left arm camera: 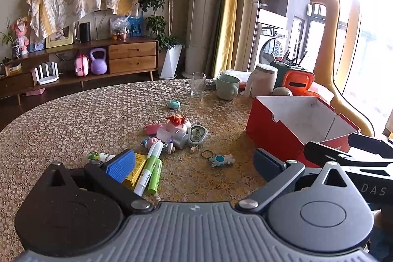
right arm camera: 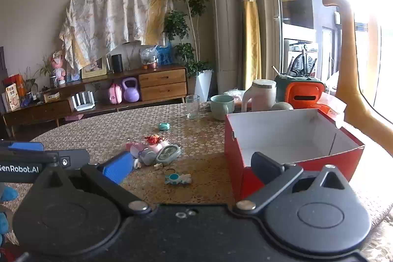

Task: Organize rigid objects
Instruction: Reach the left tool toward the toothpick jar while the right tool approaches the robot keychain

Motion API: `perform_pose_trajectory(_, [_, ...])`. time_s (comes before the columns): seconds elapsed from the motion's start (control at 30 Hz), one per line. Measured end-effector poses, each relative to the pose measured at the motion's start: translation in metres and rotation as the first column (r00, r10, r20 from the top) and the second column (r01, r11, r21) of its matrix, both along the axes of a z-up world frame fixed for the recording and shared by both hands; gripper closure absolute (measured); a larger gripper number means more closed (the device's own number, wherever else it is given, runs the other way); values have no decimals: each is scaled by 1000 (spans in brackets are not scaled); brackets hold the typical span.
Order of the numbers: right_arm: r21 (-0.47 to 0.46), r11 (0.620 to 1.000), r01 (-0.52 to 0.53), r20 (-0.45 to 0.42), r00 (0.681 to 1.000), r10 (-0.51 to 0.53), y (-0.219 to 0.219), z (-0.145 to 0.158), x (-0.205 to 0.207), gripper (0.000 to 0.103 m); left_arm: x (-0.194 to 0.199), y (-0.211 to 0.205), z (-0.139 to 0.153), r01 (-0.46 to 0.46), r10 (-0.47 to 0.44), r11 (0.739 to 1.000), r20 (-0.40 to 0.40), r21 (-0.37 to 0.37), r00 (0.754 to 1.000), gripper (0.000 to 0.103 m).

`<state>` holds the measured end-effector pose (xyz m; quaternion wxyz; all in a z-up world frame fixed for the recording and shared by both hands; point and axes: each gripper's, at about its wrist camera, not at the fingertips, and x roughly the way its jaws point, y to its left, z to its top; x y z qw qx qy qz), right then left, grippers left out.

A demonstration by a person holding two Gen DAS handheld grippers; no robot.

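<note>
A pile of small rigid items lies mid-table: green markers (left arm camera: 155, 168), a yellow box (left arm camera: 136, 170), a white tube (left arm camera: 97, 156), a grey oval case (left arm camera: 197, 135) (right arm camera: 168, 152), pink toys (left arm camera: 178, 125) (right arm camera: 153, 145), a blue-white keychain (left arm camera: 221, 160) (right arm camera: 178, 178) and a teal ring (left arm camera: 174, 104) (right arm camera: 164, 126). An open red box (left arm camera: 280, 139) (right arm camera: 233, 151) with a white, empty inside stands to the right. My left gripper (left arm camera: 194, 165) is open and empty, just short of the pile. My right gripper (right arm camera: 191, 168) is open and empty, between the pile and the box.
A glass (left arm camera: 198, 84) (right arm camera: 192, 106), green mug (left arm camera: 227, 86) (right arm camera: 221, 106), white jug (left arm camera: 261, 80), knife block and orange container (left arm camera: 298, 82) stand at the table's far edge. The right gripper's body (left arm camera: 343, 154) sits beside the box.
</note>
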<state>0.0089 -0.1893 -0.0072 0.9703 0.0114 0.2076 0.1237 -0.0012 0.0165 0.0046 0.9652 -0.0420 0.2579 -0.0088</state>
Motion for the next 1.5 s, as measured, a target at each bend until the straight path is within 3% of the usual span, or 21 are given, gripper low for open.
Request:
perform_pose_trajectory(0.27, [-29, 999, -40, -32, 999, 39, 7, -6, 23, 0, 14, 16, 0, -36, 36, 999, 3, 26, 999, 0])
perform_pose_trajectory(0.53, [-86, 980, -182, -79, 981, 175, 28, -16, 50, 0, 36, 67, 2, -132, 132, 989, 5, 68, 991, 0])
perform_pose_trajectory(0.87, [-170, 923, -344, -162, 934, 318, 61, -47, 80, 1, 71, 140, -34, -230, 236, 971, -120, 67, 964, 0])
perform_pose_trajectory(1.23, [-156, 957, -246, -281, 939, 196, 77, -93, 136, 9, 106, 153, -95, -252, 260, 966, -223, 64, 939, 0])
perform_pose_trajectory(1.5, [-132, 970, -203, -314, 937, 153, 77, -110, 156, 13, 119, 156, -113, -222, 230, 973, -230, 62, 946, 0])
